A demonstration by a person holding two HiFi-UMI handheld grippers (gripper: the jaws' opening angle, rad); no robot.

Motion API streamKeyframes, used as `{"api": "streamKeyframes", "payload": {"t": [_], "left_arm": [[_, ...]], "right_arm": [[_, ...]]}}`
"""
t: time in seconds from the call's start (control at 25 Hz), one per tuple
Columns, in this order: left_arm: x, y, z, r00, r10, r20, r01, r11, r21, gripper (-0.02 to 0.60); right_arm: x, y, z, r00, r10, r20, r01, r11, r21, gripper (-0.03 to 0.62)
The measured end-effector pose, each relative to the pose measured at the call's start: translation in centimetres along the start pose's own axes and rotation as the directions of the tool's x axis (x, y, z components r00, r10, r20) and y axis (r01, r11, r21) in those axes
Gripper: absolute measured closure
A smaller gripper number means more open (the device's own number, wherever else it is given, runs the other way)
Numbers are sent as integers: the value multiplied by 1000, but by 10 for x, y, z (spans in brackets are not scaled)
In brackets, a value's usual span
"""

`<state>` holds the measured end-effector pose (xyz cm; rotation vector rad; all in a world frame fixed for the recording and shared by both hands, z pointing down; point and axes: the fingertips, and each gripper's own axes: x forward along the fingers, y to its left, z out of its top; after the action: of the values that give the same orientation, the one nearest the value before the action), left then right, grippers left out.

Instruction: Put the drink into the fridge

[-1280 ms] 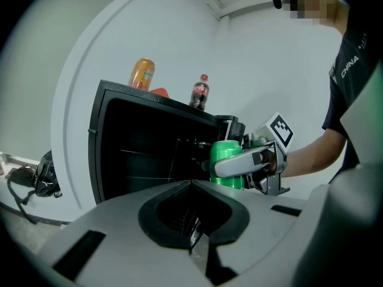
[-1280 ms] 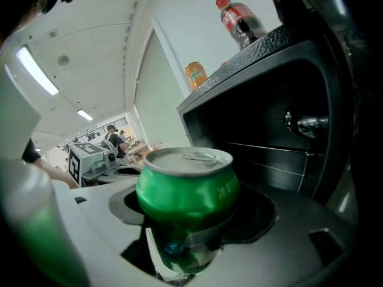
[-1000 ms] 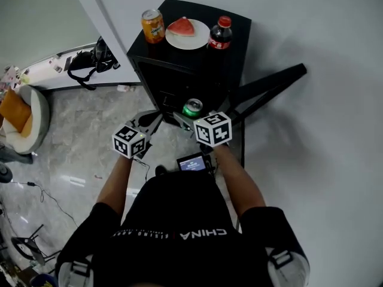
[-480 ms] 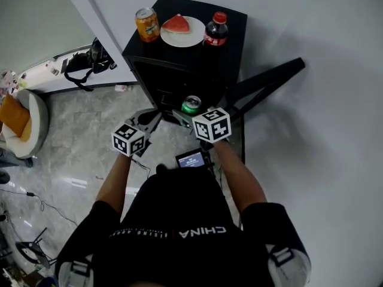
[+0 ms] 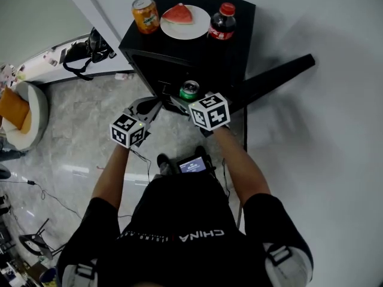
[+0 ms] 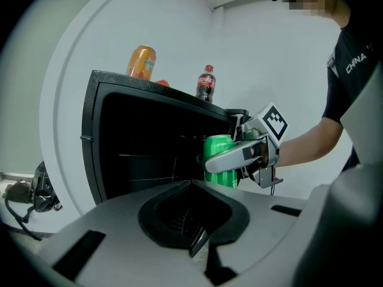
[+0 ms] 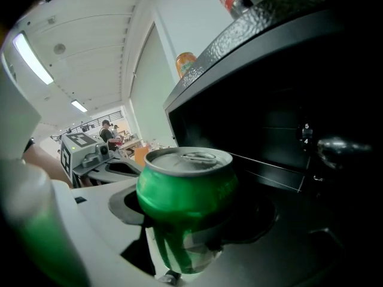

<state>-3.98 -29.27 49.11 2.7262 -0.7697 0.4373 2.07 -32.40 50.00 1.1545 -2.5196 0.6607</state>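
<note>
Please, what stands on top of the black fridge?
On the fridge top stand an orange can, a white plate with a watermelon slice, and a cola bottle. The plate's surface under the slice is covered.

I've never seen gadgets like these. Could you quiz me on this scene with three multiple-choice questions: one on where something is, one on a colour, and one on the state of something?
1. Where is the plate with the watermelon slice?
A) on the floor
B) on top of the fridge
C) inside the fridge

2. What colour is the can held in the right hand-held gripper?
A) green
B) orange
C) blue

3. How does the fridge door stand?
A) shut
B) open
C) taken off

Answers:
1 B: the plate sits on the black top, between the orange can and the cola bottle.
2 A: the right gripper view shows a green can between its jaws.
3 B: the door is swung aside and the fridge's dark inside shows.
</note>
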Motion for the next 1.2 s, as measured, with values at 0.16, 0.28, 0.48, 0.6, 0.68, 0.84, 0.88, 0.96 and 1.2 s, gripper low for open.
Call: {"api": "streamKeyframes", "payload": {"t": [0.16, 0.28, 0.48, 0.6, 0.68, 0.84, 0.88, 0.96, 1.2], "left_arm": [[11, 6, -9, 1000, 12, -9, -13, 1000, -9, 569], [20, 8, -17, 1000, 17, -6, -17, 1000, -19, 569], [37, 15, -27, 1000, 29, 5, -29, 999, -44, 569], [48, 20, -27, 999, 36, 10, -35, 997, -70, 569], [54, 23, -31, 999, 38, 9, -37, 996, -80, 569], [67, 31, -48, 999, 34, 0, -34, 996, -86, 569], [69, 34, -51, 999, 33, 0, -33, 996, -87, 569], [74, 40, -55, 999, 36, 2, -35, 995, -89, 569], [89, 60, -66, 998, 59, 18, -57, 993, -101, 569]], "right_arm": [[21, -15, -9, 1000, -28, -7, 28, 1000, 0, 255], [37, -28, -20, 999, -50, -18, 50, 999, 2, 255], [63, -55, -34, 995, -97, -14, 97, 995, 22, 255], [73, -72, -39, 992, -125, -18, 126, 991, 41, 255], [80, -81, -41, 989, -144, -17, 145, 988, 52, 255], [98, -96, -43, 986, -164, 9, 164, 986, 40, 255], [102, -100, -43, 985, -171, 16, 171, 985, 37, 255], [109, -108, -41, 981, -191, 28, 190, 981, 35, 255], [129, -131, -51, 970, -241, 39, 240, 971, 9, 255]]}}
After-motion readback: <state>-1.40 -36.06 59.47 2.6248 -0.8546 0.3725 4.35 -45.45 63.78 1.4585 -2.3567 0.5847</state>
